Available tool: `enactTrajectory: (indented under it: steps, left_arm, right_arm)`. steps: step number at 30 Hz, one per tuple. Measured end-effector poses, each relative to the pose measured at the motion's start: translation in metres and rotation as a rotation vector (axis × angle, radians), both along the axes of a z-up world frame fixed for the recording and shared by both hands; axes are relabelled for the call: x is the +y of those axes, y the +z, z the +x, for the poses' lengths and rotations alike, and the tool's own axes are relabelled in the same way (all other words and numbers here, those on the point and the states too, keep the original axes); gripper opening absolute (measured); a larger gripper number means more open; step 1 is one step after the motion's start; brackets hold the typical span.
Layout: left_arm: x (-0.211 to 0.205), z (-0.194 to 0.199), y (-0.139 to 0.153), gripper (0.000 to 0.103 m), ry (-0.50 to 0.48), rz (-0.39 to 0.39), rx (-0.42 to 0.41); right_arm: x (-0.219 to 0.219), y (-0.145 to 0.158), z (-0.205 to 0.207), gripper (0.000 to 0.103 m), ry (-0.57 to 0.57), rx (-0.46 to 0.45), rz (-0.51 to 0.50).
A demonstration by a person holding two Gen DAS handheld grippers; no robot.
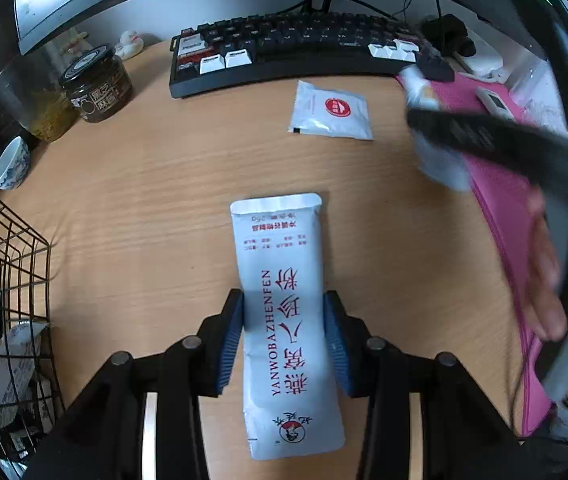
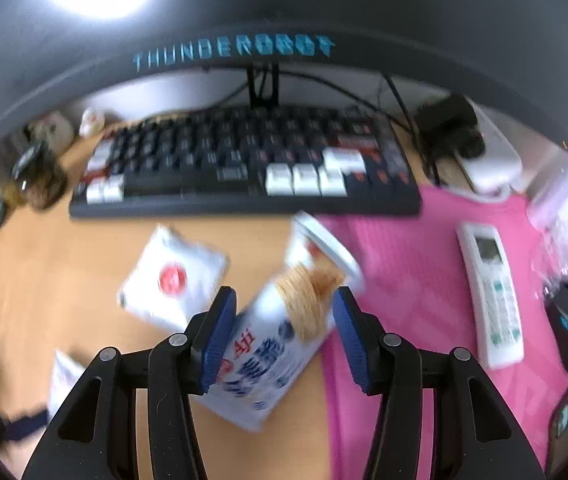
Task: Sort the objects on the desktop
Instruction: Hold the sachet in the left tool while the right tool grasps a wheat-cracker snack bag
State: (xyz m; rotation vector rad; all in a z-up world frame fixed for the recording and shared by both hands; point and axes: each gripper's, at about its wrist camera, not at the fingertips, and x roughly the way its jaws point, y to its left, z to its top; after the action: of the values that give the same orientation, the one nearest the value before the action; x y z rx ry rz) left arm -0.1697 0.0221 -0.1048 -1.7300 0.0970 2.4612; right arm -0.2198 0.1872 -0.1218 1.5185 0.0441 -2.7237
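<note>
White sachet (image 1: 287,320) sits between the left gripper's (image 1: 282,340) touching pads; right gripper (image 2: 284,336) gapes around a snack tube (image 2: 280,344); next comes closing, then binning in the basket (image 1: 8,280)

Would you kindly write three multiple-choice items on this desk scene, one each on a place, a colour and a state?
1. Where does the small square sachet lie?
A. In the wire basket
B. On the wooden desk in front of the keyboard
C. On the pink mat

2. What colour are the pads of the left hand-held gripper?
A. Blue
B. Green
C. Yellow

3. How does the long white sachet stand to the left hand-held gripper?
A. Hanging above it
B. Far outside the fingers
C. Lying flat between its fingers

Answers: 1 B, it rests on bare wood below the keyboard; 2 A, both pads are blue; 3 C, the pads flank its sides.
</note>
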Motion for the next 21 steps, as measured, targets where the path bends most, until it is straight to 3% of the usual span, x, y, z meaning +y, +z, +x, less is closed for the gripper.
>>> enactTrajectory:
  steps: [2, 6, 15, 16, 21]
  left_arm:
    - [0.003, 0.006, 0.001, 0.044, -0.004, -0.008, -0.001]
    - [0.01, 0.016, 0.003, 0.044, -0.011, -0.022, -0.001]
    - [0.018, 0.021, 0.002, 0.044, -0.004, -0.037, 0.008]
    - [0.017, 0.022, 0.002, 0.044, -0.003, -0.037, 0.009]
    - [0.014, 0.025, 0.008, 0.043, -0.002, -0.047, 0.038]
  right_arm:
    - [0.009, -0.007, 0.014, 0.05, 0.025, -0.051, -0.037]
    - [0.026, 0.0, 0.05, 0.05, 0.031, -0.009, -0.055]
    - [0.014, -0.009, 0.029, 0.049, 0.064, -0.02, -0.006]
    - [0.012, -0.01, 0.029, 0.04, 0.072, -0.022, -0.01]
    - [0.006, -0.005, 0.035, 0.037, 0.082, -0.01, 0.008]
